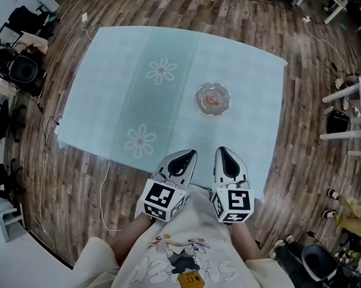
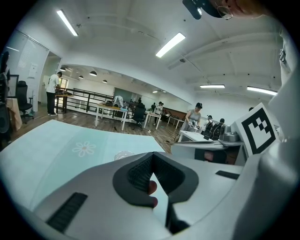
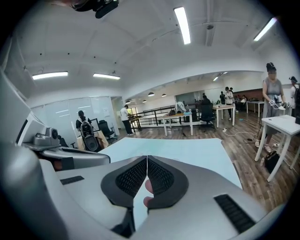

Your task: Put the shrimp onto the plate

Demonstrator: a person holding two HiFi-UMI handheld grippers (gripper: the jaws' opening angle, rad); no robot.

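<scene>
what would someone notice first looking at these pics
A pale blue tablecloth with two daisy prints fills the middle of the head view. A clear plate stands right of its centre, with the orange shrimp lying on it. The left gripper and right gripper are held side by side at the table's near edge, well short of the plate, each with its jaws together.

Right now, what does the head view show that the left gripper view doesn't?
Head view only: the shrimp lying on the plate, and the person's shirt. Left gripper view only: ceiling lights, people at desks. Both: the cloth, the plate, and the left gripper, shut.
</scene>
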